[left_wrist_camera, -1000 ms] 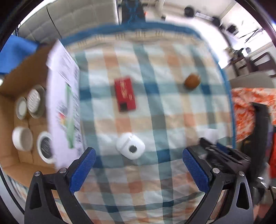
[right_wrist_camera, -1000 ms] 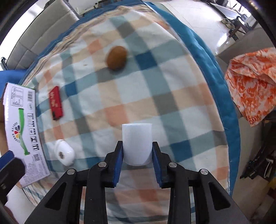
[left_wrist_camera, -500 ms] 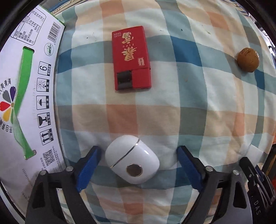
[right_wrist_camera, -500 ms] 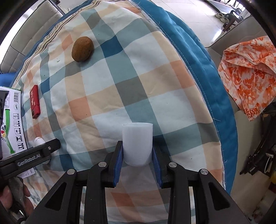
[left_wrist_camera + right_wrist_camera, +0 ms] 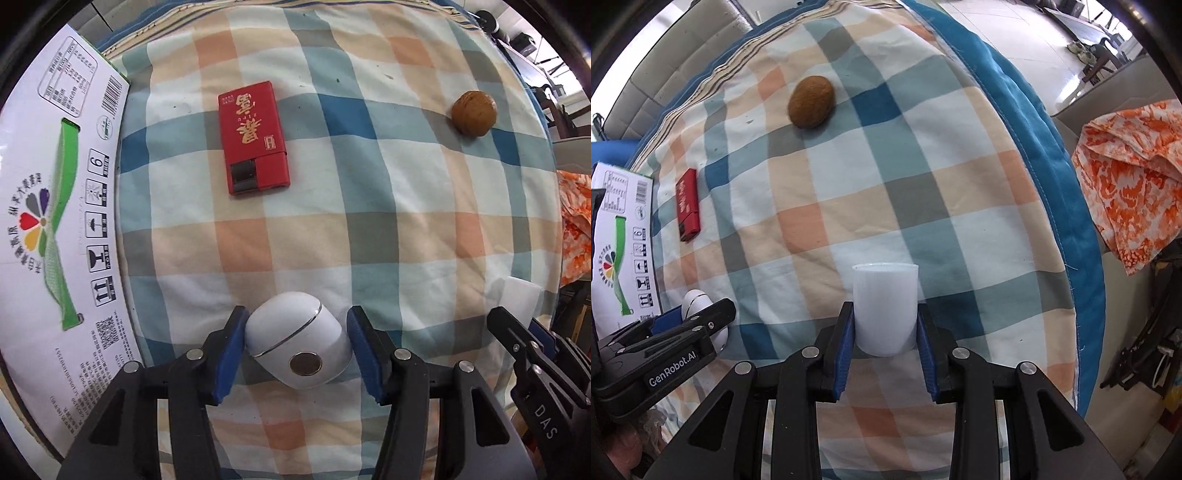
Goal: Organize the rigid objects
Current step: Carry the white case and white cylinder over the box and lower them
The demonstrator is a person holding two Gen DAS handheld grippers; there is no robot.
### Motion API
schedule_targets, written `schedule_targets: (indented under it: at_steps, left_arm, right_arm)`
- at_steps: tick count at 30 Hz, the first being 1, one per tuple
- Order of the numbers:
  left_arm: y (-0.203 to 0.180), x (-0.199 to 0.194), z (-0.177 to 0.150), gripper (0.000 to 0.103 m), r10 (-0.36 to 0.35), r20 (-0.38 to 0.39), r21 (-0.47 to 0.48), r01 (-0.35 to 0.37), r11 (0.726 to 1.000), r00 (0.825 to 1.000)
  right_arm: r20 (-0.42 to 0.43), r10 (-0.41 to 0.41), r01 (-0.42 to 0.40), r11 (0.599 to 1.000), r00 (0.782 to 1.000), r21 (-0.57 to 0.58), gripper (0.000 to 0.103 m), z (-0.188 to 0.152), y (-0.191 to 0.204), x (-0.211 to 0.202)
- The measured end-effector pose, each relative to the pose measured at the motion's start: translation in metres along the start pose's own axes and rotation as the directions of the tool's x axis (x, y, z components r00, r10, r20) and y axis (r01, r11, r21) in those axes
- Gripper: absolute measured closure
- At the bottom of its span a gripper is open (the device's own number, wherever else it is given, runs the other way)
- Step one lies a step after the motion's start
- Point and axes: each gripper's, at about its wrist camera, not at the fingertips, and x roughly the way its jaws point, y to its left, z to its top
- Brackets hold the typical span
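My left gripper [image 5: 295, 345] has its blue pads on both sides of a white rounded earbud case [image 5: 297, 349] lying on the checked cloth [image 5: 388, 229]; the pads touch or nearly touch it. My right gripper [image 5: 885, 332] is shut on a white plastic cup [image 5: 884, 306], held upright at the cloth. A red flat box [image 5: 253, 137] lies further ahead, and a brown walnut [image 5: 474, 113] lies at the far right. From the right wrist view the left gripper [image 5: 690, 319], the case [image 5: 696, 301], the red box [image 5: 687, 205] and the walnut [image 5: 811, 101] show.
A white printed cardboard box flap [image 5: 59, 206] borders the cloth on the left. An orange patterned fabric [image 5: 1130, 177] lies off the right edge of the blue-trimmed cloth [image 5: 1034, 140]. The right gripper's body [image 5: 539, 373] sits close at the left view's lower right.
My left gripper dropped to the cloth, came around the white case and narrowed onto it. The right gripper stayed shut on the cup and swung a little.
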Motion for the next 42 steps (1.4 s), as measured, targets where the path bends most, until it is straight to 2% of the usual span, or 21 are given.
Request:
schedule_targets:
  at_steps: [4,9,12,17,22,28,32,34,38,42]
  left_arm:
    - [0.004,-0.024,-0.006,0.051,-0.006,0.049,0.021,0.005,1.0,0.999]
    - [0.012,-0.062,-0.01,0.051,-0.058,0.109,0.025,0.055,0.998,0.992]
    - [0.025,-0.093,-0.016,0.051,-0.093,0.155,0.036,0.088,0.995,0.983]
    - [0.059,-0.144,-0.022,0.051,-0.146,0.25,0.02,0.146,0.989,0.957]
    - [0.121,-0.18,-0.03,0.051,-0.156,0.324,-0.035,0.177,0.984,0.933]
    - [0.203,-0.204,-0.034,0.051,-0.096,0.376,-0.112,0.148,0.983,0.922]
    - [0.266,-0.199,-0.035,0.051,-0.049,0.374,-0.172,0.121,0.978,0.926]
    - [0.294,-0.19,-0.031,0.051,-0.028,0.357,-0.192,0.103,0.976,0.934]
    - [0.338,-0.165,-0.019,0.051,-0.018,0.312,-0.222,0.091,0.971,0.95]
    - [0.367,-0.132,-0.005,0.051,-0.022,0.249,-0.236,0.082,0.968,0.968]
  right_arm:
    - [0.003,0.01,-0.01,1.0,1.0,-0.019,0.069,-0.004,0.012,-0.01]
    - [0.027,0.033,-0.032,0.998,0.999,-0.045,0.069,-0.008,0.035,-0.039]
    - [0.051,0.041,-0.037,0.996,0.998,-0.075,0.069,-0.01,0.048,-0.061]
    - [0.094,0.089,-0.077,0.989,0.992,-0.13,0.069,-0.007,0.078,-0.101]
    - [0.131,0.164,-0.137,0.971,0.978,-0.194,0.069,-0.011,0.134,-0.141]
    - [0.137,0.236,-0.192,0.942,0.962,-0.275,0.069,-0.022,0.226,-0.157]
    - [0.119,0.259,-0.214,0.93,0.958,-0.3,0.069,-0.023,0.288,-0.145]
    - [0.103,0.252,-0.211,0.929,0.962,-0.306,0.069,-0.021,0.314,-0.131]
    - [0.081,0.187,-0.156,0.942,0.979,-0.297,0.069,-0.012,0.353,-0.097]
    - [0.089,0.062,-0.035,0.959,0.994,-0.28,0.069,-0.006,0.375,-0.063]
